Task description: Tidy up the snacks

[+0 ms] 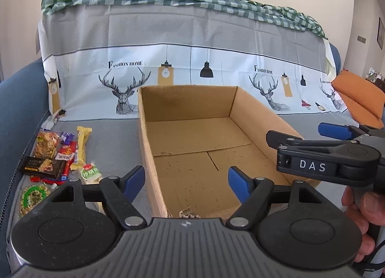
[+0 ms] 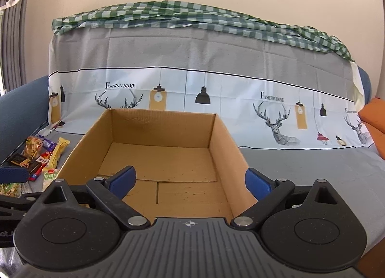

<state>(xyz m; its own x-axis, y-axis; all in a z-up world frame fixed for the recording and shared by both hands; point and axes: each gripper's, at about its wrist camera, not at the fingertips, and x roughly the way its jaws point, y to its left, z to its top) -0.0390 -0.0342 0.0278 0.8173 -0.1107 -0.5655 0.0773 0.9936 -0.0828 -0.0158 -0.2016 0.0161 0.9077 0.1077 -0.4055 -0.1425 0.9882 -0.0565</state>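
On the covered sofa (image 1: 216,30), the box (image 1: 252,114) sits empty; the snacks (image 1: 55,155) wait left. Both grippers, left (image 1: 186,180) and right (image 2: 190,181), spread, hold nothing.

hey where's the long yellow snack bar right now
In both wrist views the long yellow snack bar lies on the grey cover at the left, between the cardboard box and the rest of the snack pile, outside the box.
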